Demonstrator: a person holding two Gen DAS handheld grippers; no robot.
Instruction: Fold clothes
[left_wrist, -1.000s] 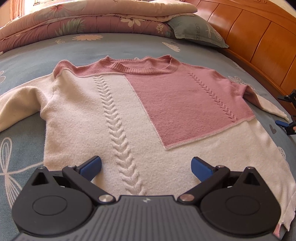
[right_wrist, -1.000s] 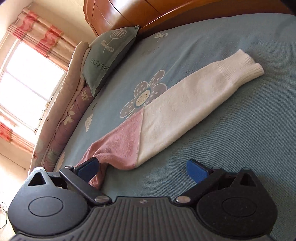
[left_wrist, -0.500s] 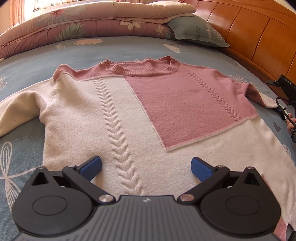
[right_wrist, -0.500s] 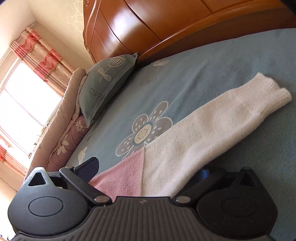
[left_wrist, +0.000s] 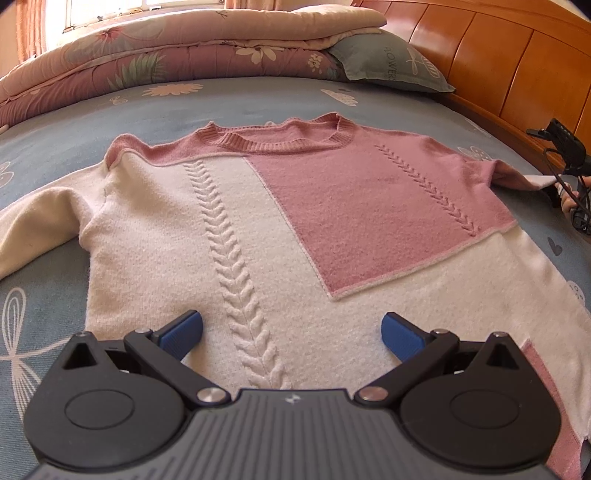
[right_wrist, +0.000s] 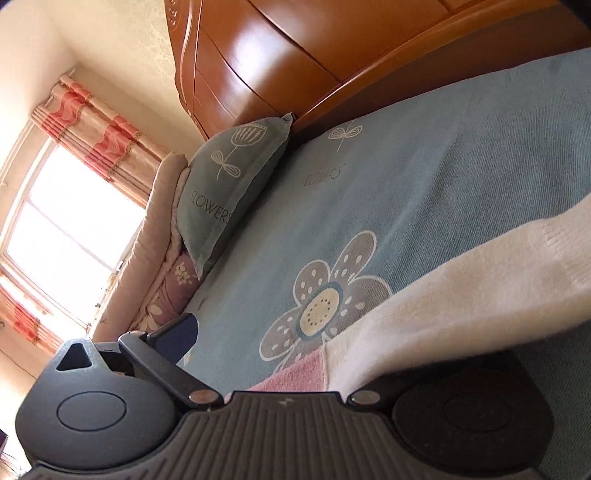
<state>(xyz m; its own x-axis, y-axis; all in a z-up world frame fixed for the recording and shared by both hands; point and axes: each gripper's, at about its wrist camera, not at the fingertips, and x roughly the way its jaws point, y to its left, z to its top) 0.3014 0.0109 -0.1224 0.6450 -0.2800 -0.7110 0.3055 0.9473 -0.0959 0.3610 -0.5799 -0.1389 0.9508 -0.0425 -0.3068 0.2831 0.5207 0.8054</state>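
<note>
In the left wrist view, the pink-and-cream knit sweater (left_wrist: 295, 229) lies front-up and spread flat on the blue flowered bedsheet (left_wrist: 110, 114), sleeves out to the sides, a layout that suits a first fold. Its fabric looks soft and fuzzy, with raised cable braids and a ribbed collar. The left gripper (left_wrist: 291, 328) hovers over the hem with its blue pads wide apart, holding nothing.

In the right wrist view, the right gripper (right_wrist: 295, 354) sits low at the sweater's right sleeve (right_wrist: 461, 306), which drapes over its right finger and hides it. Only the left finger (right_wrist: 177, 332) shows, swung outward, so whether it grips the sleeve cannot be told. A "FLOWERS" pillow (right_wrist: 229, 184) leans by the wooden headboard (right_wrist: 295, 55).
</note>
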